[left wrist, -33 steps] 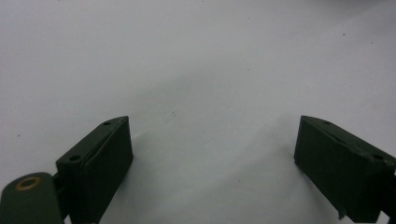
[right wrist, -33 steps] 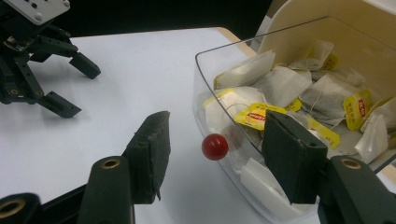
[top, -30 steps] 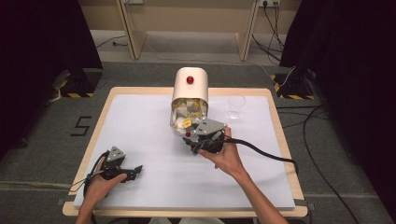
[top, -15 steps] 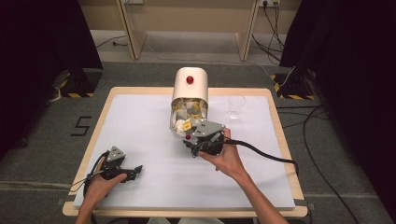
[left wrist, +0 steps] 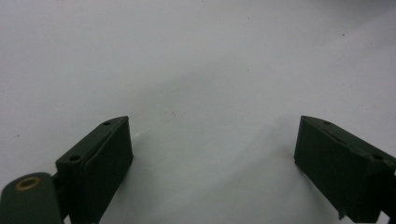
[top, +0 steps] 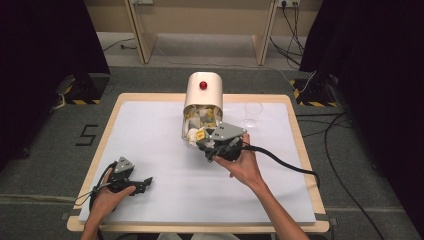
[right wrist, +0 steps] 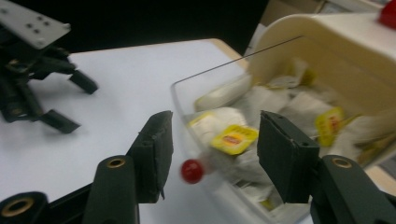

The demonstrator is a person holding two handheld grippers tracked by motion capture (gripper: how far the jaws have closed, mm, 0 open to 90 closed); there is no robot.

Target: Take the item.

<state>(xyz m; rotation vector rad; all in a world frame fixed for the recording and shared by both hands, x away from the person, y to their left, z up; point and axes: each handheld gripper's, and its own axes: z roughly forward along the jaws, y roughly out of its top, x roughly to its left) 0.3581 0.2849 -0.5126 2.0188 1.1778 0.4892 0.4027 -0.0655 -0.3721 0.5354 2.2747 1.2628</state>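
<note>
The box sits at the far middle of the table, a cream thing with a rounded top and a red dot on it. Its clear lid is swung down toward the person, and inside it's stuffed with tea bags, white pouches with yellow tags. In the right gripper view there's a little red knob on the lid's front edge, a bit blurry.

The right gripper is right at that opening. Its jaws stand wide apart, one on each side of the lid's edge, with the knob and a yellow tag in the gap between them. Nothing is pinched; I can't tell if either jaw is actually touching the plastic. From the high view the right gripper is held low at the mouth of the box, with the hand behind it and the black cable trailing off to the right.

A clear cup stands just right of the box, upright and apart from it.

The left gripper is way off at the near left corner, resting on the white sheet in the left hand. Its own camera shows both jaws spread wide over bare table, holding nothing.
</note>
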